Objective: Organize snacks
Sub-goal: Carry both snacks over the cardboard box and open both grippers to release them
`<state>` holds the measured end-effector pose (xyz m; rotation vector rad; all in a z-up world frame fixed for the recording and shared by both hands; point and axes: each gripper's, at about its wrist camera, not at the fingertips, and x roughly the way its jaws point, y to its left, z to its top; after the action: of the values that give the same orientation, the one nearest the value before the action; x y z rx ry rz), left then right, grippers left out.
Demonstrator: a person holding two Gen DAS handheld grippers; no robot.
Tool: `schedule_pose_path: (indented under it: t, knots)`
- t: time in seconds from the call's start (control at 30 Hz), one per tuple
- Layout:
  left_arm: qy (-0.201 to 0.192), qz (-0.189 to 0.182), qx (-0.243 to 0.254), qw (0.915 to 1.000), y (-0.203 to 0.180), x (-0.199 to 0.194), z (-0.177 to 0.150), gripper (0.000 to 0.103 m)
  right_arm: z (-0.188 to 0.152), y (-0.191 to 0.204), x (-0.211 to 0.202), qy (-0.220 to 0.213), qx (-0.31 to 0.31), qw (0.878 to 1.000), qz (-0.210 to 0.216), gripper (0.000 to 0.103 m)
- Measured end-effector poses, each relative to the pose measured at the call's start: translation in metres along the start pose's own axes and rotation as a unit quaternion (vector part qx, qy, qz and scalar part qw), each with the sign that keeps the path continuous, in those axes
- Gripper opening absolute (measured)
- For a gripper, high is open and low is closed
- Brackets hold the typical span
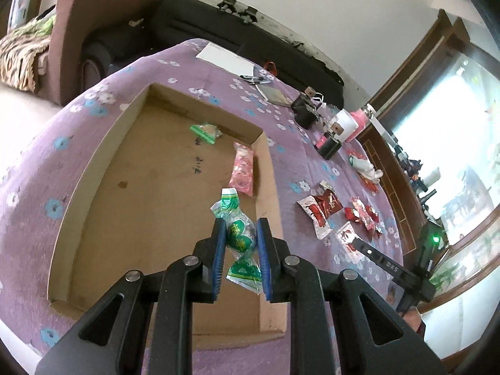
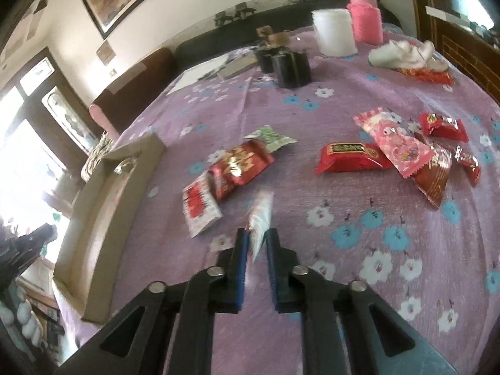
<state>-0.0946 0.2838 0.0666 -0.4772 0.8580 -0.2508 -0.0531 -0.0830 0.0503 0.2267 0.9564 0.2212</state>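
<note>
Over a shallow cardboard box on a purple flowered tablecloth, the left gripper pinches a green wrapped candy between its jaws. A pink packet and a small green packet lie inside the box. The right gripper pinches a blurred pale wrapper above the cloth, near scattered red snack packets.

Right view: white-and-red packet between tongs motion-blurred, print unreadable. Cardboard box interior washed out by window glare. Left view: green candy's sides hidden behind blue pads.
</note>
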Motion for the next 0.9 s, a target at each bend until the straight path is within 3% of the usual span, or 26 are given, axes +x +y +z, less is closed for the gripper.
schedule_pose_path:
  t: [0.1, 0.2, 0.23, 0.3, 0.5, 0.57, 0.67, 0.7, 0.73, 0.83, 0.9]
  knots:
    - [0.002, -0.008, -0.014, 0.9999, 0.008, 0.001, -0.004, 0.017, -0.003, 0.014, -0.012, -0.002, -0.021, 1.000, 0.000, 0.009]
    - [0.002, -0.015, -0.019, 0.9997, 0.010, 0.001, -0.009, 0.017, -0.005, 0.025, -0.014, -0.015, -0.054, 0.997, -0.046, 0.016]
    - [0.004, -0.018, -0.020, 0.9996, 0.010, 0.002, -0.011, 0.017, -0.005, 0.026, -0.012, -0.016, -0.061, 0.996, -0.060, 0.027]
    - [0.005, -0.021, -0.021, 0.9995, 0.012, 0.000, -0.013, 0.017, -0.004, 0.023, -0.004, -0.002, -0.060, 0.996, -0.061, 0.039]
    - [-0.002, -0.022, -0.022, 0.9995, 0.013, -0.009, -0.019, 0.017, -0.002, 0.011, 0.016, 0.008, -0.067, 0.992, -0.106, 0.043]
    - [-0.002, -0.025, -0.024, 0.9994, 0.014, -0.010, -0.021, 0.017, 0.000, 0.005, 0.019, 0.012, -0.055, 0.993, -0.100, 0.043]
    - [-0.001, -0.028, -0.027, 0.9992, 0.015, -0.009, -0.023, 0.017, 0.001, -0.007, 0.019, 0.014, -0.020, 0.997, -0.076, 0.043]
    - [0.001, -0.029, -0.029, 0.9992, 0.015, -0.008, -0.023, 0.017, 0.001, -0.010, 0.019, 0.015, -0.011, 0.997, -0.071, 0.037]
    - [0.002, -0.030, -0.029, 0.9991, 0.015, -0.008, -0.023, 0.017, 0.001, -0.012, 0.017, 0.009, -0.005, 0.998, -0.068, 0.024]
    - [0.003, -0.031, -0.029, 0.9991, 0.015, -0.008, -0.025, 0.017, 0.002, -0.015, 0.013, 0.010, 0.012, 0.999, -0.031, 0.011]
    - [0.001, -0.032, -0.031, 0.9990, 0.016, -0.010, -0.024, 0.017, 0.003, -0.010, 0.007, 0.003, 0.007, 1.000, -0.028, 0.009]
